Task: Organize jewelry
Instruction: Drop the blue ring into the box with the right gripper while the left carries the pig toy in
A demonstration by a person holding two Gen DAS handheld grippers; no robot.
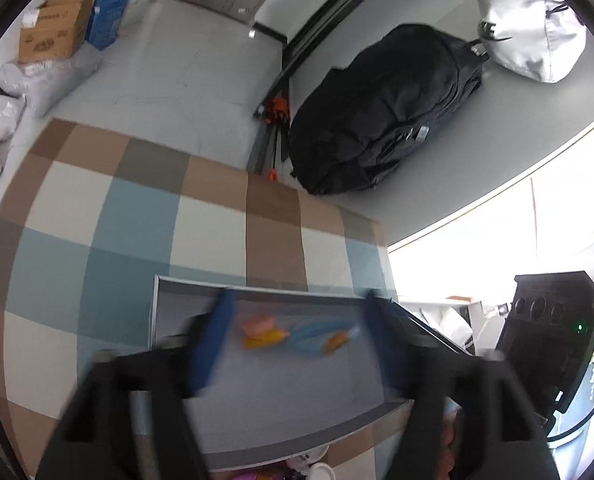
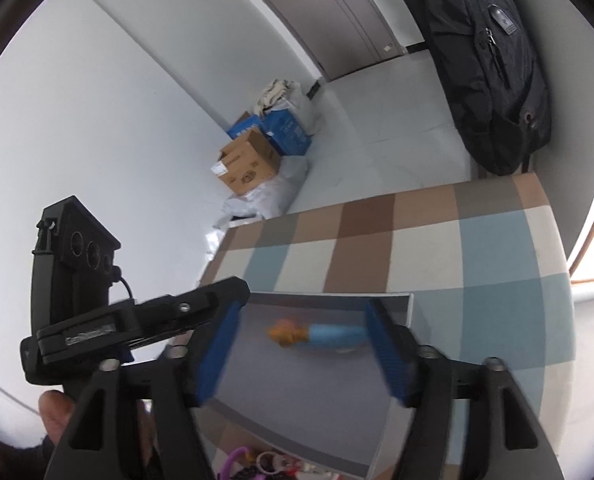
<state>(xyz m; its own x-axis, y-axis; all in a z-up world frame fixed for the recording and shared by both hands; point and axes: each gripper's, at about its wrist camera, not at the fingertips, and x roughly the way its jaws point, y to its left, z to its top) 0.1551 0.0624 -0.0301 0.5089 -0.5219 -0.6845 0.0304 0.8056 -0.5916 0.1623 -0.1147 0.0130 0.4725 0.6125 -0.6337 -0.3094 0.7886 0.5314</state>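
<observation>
A shallow grey tray (image 1: 169, 292) lies on a checked cloth. In it lie blurred jewelry pieces: a blue loop (image 1: 317, 334) with orange and yellow bits (image 1: 263, 334). My left gripper (image 1: 297, 336) is open and empty, its blue fingers (image 1: 213, 344) hovering over the tray. In the right wrist view the same tray (image 2: 409, 308) holds a blue piece (image 2: 333, 334) with an orange end (image 2: 287, 332). My right gripper (image 2: 303, 344) is open and empty above it. More jewelry, a purple ring (image 2: 235, 458) and pink pieces (image 2: 273, 462), lies on the cloth near the tray's near edge.
The checked cloth (image 1: 97, 220) covers the table. A black backpack (image 1: 381, 116) and a grey bag (image 1: 525, 20) lie beyond it. Cardboard and blue boxes (image 1: 57, 26) stand on the floor by the wall. The other gripper (image 2: 137, 316) shows at left in the right wrist view.
</observation>
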